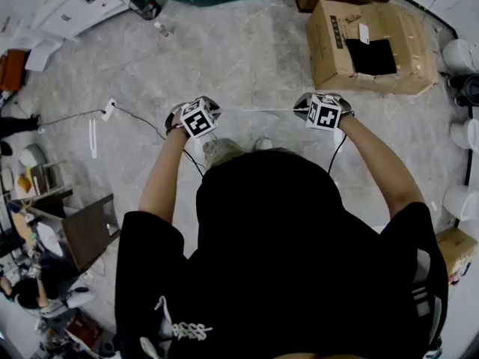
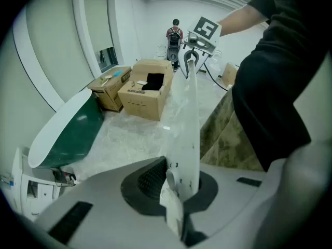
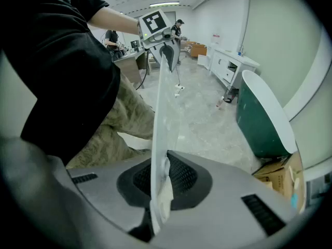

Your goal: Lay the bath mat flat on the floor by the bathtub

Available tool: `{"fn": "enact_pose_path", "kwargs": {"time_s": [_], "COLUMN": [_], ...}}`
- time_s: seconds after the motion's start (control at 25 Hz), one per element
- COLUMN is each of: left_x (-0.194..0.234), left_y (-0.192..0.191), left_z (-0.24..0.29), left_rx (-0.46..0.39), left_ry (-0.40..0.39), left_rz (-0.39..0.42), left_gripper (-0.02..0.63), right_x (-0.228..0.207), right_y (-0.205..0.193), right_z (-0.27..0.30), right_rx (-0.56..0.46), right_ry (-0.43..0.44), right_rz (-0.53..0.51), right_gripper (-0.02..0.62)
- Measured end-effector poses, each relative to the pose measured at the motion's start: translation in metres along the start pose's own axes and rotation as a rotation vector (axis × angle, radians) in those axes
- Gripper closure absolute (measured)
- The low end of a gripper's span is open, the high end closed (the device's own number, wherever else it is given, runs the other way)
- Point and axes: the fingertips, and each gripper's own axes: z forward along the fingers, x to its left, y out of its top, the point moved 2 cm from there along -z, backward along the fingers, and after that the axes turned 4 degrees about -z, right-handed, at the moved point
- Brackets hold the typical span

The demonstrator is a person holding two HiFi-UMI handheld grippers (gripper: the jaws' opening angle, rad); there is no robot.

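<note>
Left tongs (image 2: 179, 188), right tongs (image 3: 158, 183): both clamped on mat (image 2: 188, 113) edge. Head view: mat only thin line; gripper views add tub (image 3: 259, 123). Open box (image 1: 400, 32) holds black item (image 1: 371, 57).

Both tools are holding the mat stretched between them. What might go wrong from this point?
1. The left tool and right tool each pinch only a thin edge of the clear bath mat, stretched between them; it may slip out while lowered.
2. A cable crosses the floor beside the person; the mat could land on it and not lie flat.
3. The mat hangs close to the person's legs and may catch or fold.
</note>
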Motion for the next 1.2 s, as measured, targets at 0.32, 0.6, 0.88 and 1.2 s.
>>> {"fn": "enact_pose_path", "kwargs": {"time_s": [0.32, 0.6, 0.88, 1.2], "left_x": [0.018, 0.051, 0.126, 0.231], "left_y": [0.010, 0.016, 0.032, 0.030], "left_z": [-0.009, 0.001, 0.015, 0.028], "left_rx": [0.009, 0.007, -0.034, -0.063], "left_ry": [0.056, 0.035, 0.001, -0.025], "left_rz": [-0.006, 0.015, 0.010, -0.074], "left_gripper": [0.578, 0.578, 0.578, 0.578], "right_x": [-0.018, -0.053, -0.122, -0.234], "right_y": [-0.002, -0.006, -0.003, 0.016], "right_z": [-0.006, 0.004, 0.004, 0.020], "right_rx": [-0.039, -0.044, -0.014, 0.025], "right_ry": [-0.003, -0.056, -0.069, -0.079], "right_rz": [0.103, 0.165, 0.200, 0.240], "right_gripper": [0.568, 0.568, 0.568, 0.568]}}
